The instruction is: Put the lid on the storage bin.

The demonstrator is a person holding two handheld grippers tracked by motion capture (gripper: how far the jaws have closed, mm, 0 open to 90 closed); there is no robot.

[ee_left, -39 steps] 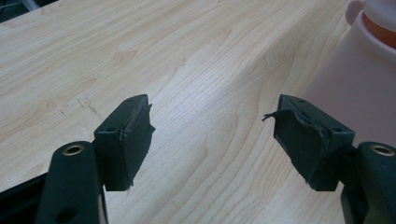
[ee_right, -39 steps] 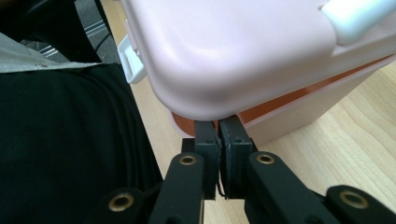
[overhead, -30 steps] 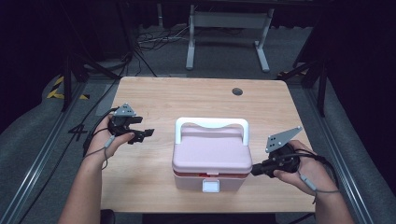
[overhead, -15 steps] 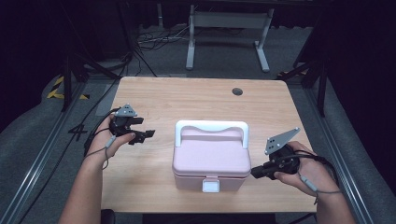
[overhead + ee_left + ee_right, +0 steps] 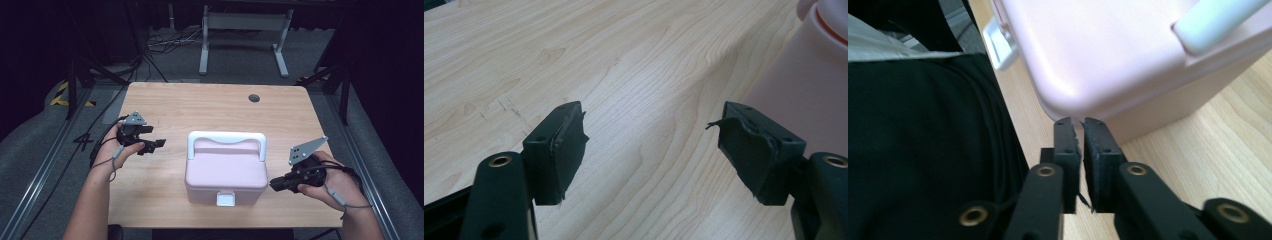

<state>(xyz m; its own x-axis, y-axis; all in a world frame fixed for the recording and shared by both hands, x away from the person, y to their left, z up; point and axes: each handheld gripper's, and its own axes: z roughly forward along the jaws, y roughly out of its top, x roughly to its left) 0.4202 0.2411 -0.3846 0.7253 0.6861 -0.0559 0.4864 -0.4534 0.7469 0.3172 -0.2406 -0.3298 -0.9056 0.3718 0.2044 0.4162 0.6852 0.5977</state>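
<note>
A pink lidded box point(image 5: 225, 167) with a white handle point(image 5: 226, 137) and a white front latch point(image 5: 225, 200) stands in the middle of the wooden table point(image 5: 200, 107). My left gripper point(image 5: 156, 145) hovers left of the box, pointing toward it. Its jaws stand wide open with nothing between them point(image 5: 649, 145), and the box's side point(image 5: 794, 85) is at the right. My right gripper point(image 5: 274, 184) sits at the box's front right corner point(image 5: 1108, 55). Its jaws have just been opening and show a narrow gap point(image 5: 1078, 124), nothing between them, tips close to the box wall.
A round cable hole point(image 5: 254, 97) lies near the table's far edge. A metal stand point(image 5: 245, 35) and cables are on the floor beyond the table. Bare wood lies behind and to both sides of the box. The person's dark clothing point(image 5: 923, 150) is near the front edge.
</note>
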